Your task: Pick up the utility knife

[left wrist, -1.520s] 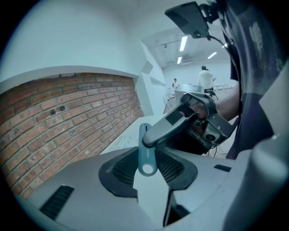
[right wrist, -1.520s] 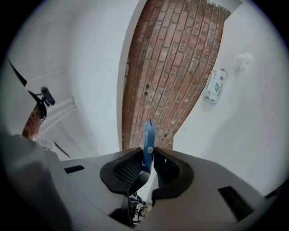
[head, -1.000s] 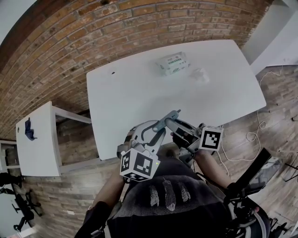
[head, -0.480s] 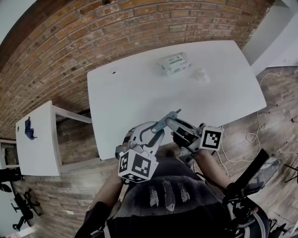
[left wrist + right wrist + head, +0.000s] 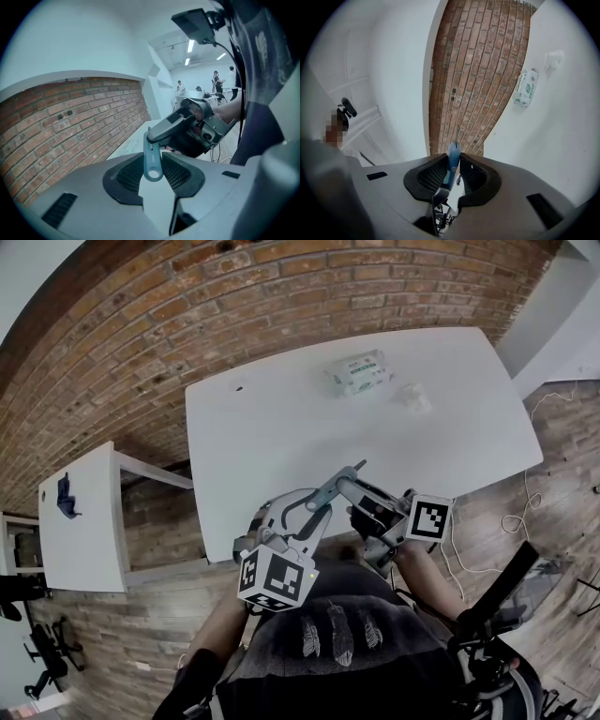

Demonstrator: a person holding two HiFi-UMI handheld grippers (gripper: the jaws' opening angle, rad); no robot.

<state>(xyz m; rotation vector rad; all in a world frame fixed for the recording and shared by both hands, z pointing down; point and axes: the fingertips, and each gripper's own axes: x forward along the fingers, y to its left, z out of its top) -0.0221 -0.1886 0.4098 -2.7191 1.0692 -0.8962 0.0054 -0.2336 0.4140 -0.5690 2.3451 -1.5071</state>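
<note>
**While both claws clamp it, the utility knife (image 5: 336,486) hangs just above the white table's (image 5: 281,427) near edge**

Beyond the table's far side I see a red brick wall (image 5: 141,334), the largest thing in the head view. The table fills the middle of that view, its top mostly bare. A smaller white side table (image 5: 84,521) stands well apart to the left, with a small dark blue object lying on it that I cannot identify.

At the near edge, the person wears dark clothing and holds both tools out over the tabletop. The left claw (image 5: 314,510) reaches in from the near left, its marker cube closest to the camera. The right claw (image 5: 349,491) comes in from the near right, and the two tips almost meet.

At the far side of the table lies a pack of wipes (image 5: 359,372). A crumpled white tissue (image 5: 412,396) sits near it, to the right.

The knife is slim and grey-blue, and lifted off the table. In the left gripper view, the left claw's pads close on its ringed end. In the right gripper view, the right claw's pads pinch the other end edge-on, with the tip poking out beyond them.
</note>
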